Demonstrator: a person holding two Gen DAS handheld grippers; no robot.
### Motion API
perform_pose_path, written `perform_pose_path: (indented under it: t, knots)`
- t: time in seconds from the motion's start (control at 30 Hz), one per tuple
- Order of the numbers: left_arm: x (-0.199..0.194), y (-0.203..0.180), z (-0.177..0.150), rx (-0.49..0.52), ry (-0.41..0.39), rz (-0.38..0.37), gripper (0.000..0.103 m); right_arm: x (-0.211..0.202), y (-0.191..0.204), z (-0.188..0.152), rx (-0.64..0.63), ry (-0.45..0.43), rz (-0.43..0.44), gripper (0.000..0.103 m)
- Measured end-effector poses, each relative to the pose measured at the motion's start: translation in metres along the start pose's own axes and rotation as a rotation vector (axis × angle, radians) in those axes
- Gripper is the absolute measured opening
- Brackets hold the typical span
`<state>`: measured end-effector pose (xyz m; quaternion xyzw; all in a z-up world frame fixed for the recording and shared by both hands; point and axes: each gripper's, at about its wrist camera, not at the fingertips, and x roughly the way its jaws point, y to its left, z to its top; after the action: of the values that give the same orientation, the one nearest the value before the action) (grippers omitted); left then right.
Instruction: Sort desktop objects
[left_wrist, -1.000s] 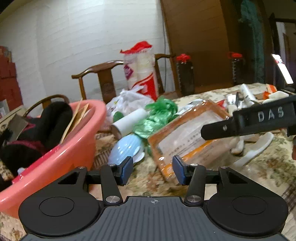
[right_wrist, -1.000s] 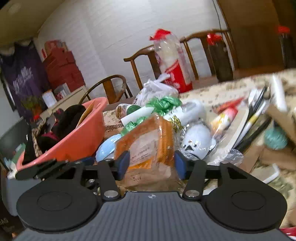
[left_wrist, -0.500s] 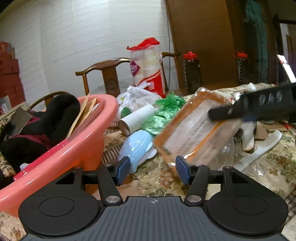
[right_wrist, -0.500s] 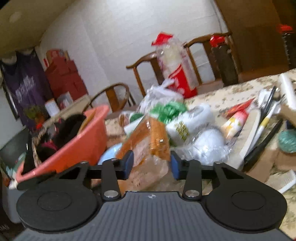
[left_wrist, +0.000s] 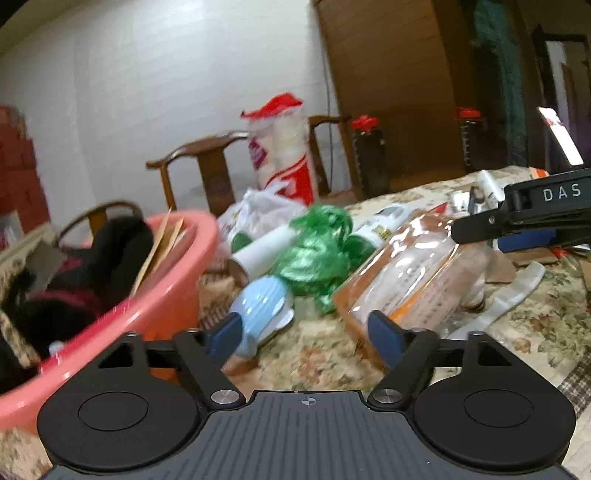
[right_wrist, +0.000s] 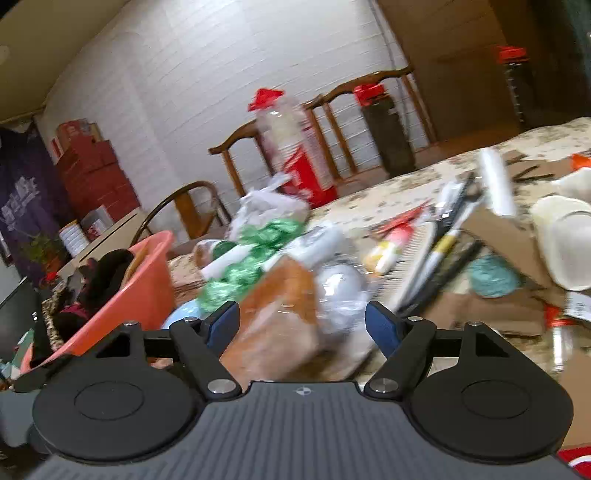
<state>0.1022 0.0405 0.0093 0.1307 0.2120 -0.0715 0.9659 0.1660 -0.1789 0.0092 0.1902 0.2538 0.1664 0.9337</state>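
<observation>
An orange and clear plastic packet (left_wrist: 410, 280) lies on the floral tablecloth; it also shows in the right wrist view (right_wrist: 280, 317). My right gripper (right_wrist: 303, 326) is open, its jaws wide apart on either side of the packet's near end and apart from it. My left gripper (left_wrist: 306, 334) is open and empty, low over the cloth just left of the packet. The right gripper's black body (left_wrist: 524, 218) shows at the right of the left wrist view. A pink basin (left_wrist: 122, 310) with dark clothes stands at the left.
A pale blue ribbed object (left_wrist: 262, 306), a green crumpled bag (left_wrist: 317, 254) and a white roll (left_wrist: 258, 247) lie by the basin. Combs, pens, cardboard and a white jug (right_wrist: 565, 240) crowd the right. Wooden chairs (left_wrist: 207, 166) stand behind the table.
My right gripper has opened wide and let go of the orange packet, which now lies lower on the table. My left gripper has opened wider too.
</observation>
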Motion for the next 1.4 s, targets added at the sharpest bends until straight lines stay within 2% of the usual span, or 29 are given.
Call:
perform_pose_path:
  t: [0.1,0.23,0.37,0.5,0.57,0.7,0.8,0.9,1.0,1.07,1.13,1.23,1.27,1.3,1.33,1.4]
  knots:
    - [0.008,0.0,0.008,-0.026,0.013,-0.018,0.086,-0.003,-0.015,0.003,0.043,0.028,0.002,0.08]
    - [0.021,0.004,0.016,-0.122,0.052,-0.042,0.086,0.0,-0.034,0.006,0.204,0.09,0.109,0.08]
    - [0.021,-0.016,0.02,-0.022,0.033,-0.061,0.089,0.012,-0.028,0.002,0.224,0.15,0.133,0.08]
    - [0.013,-0.033,0.01,0.08,-0.005,-0.069,0.093,0.017,-0.017,0.0,0.202,0.162,0.154,0.081]
    - [0.015,-0.04,0.007,0.111,0.012,-0.085,0.093,0.018,-0.012,0.002,0.194,0.161,0.164,0.081]
    - [0.012,-0.051,-0.001,0.196,-0.005,-0.073,0.093,0.021,-0.005,0.008,0.209,0.17,0.186,0.081]
    - [0.02,-0.047,-0.001,0.192,0.007,-0.042,0.094,0.026,-0.003,0.011,0.194,0.164,0.165,0.081]
    - [0.033,-0.042,0.0,0.17,0.034,-0.038,0.095,0.034,-0.004,0.008,0.24,0.187,0.193,0.081]
    - [0.044,-0.04,0.0,0.139,0.054,-0.051,0.097,0.038,0.0,0.007,0.23,0.188,0.185,0.081]
    - [0.052,-0.042,0.0,0.126,0.077,-0.047,0.096,0.041,0.003,0.007,0.215,0.197,0.176,0.081]
    - [0.057,-0.042,0.002,0.115,0.095,-0.051,0.087,0.044,0.006,0.007,0.211,0.2,0.164,0.081]
    - [0.059,-0.039,0.006,0.112,0.074,-0.041,0.077,0.047,0.01,0.007,0.204,0.202,0.166,0.078]
    - [0.06,-0.037,0.008,0.098,0.067,-0.035,0.076,0.048,0.012,0.006,0.2,0.2,0.16,0.071]
    - [0.062,-0.035,0.01,0.086,0.067,-0.044,0.073,0.049,0.013,0.006,0.188,0.201,0.153,0.051]
    - [0.064,-0.033,0.011,0.07,0.072,-0.066,0.053,0.051,0.015,0.005,0.172,0.201,0.152,0.045]
    - [0.066,-0.03,0.013,0.054,0.062,-0.066,0.05,0.051,0.018,0.004,0.155,0.192,0.15,0.007]
